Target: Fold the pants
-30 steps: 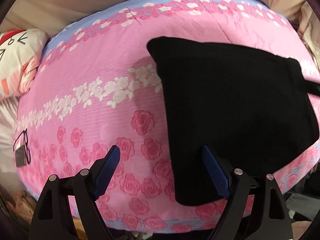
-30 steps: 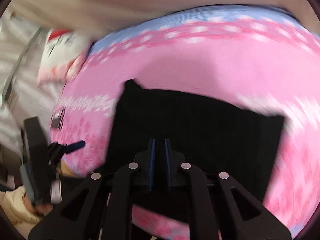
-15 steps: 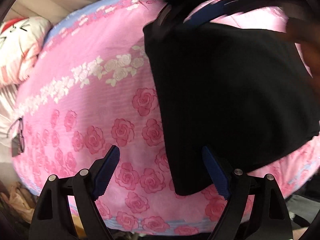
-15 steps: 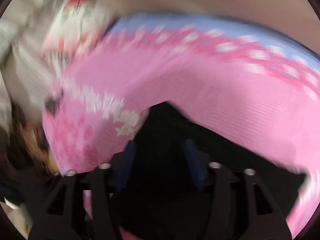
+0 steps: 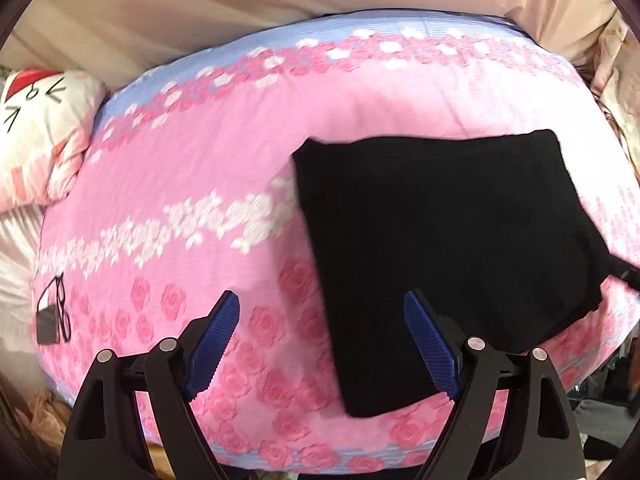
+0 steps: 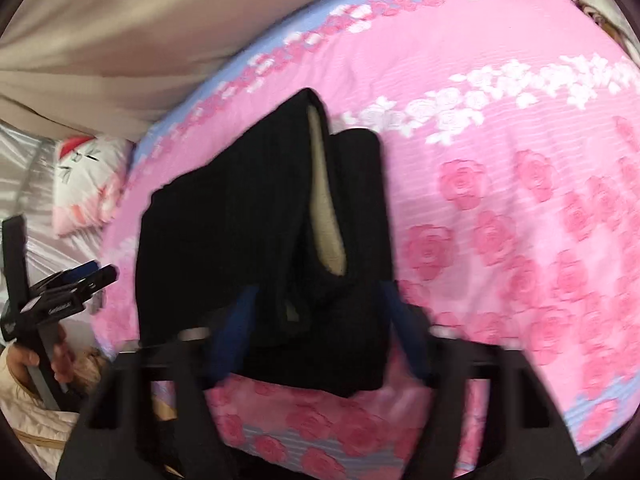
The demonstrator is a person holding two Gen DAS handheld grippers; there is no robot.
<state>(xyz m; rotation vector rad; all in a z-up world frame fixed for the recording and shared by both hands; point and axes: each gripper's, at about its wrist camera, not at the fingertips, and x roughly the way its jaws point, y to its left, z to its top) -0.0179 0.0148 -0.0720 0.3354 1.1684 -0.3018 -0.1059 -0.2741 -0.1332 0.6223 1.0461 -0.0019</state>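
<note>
The black pants lie folded in a thick rectangle on the pink rose-print bed cover. In the right wrist view the pants show a pale fleece lining at the open end. My left gripper is open and empty, its right finger over the pants' near left edge. My right gripper is open, blurred, with the near end of the pants between its fingers. The left gripper also shows in the right wrist view at far left.
A white cartoon-cat pillow lies at the bed's left end. Glasses and a small dark case rest on the cover's left edge. A beige curtain hangs behind the bed. Clutter sits at the right.
My right gripper has opened and swung round to the end of the pants. The pants now lie folded into a shorter rectangle. My left gripper stayed open and drew back a little.
</note>
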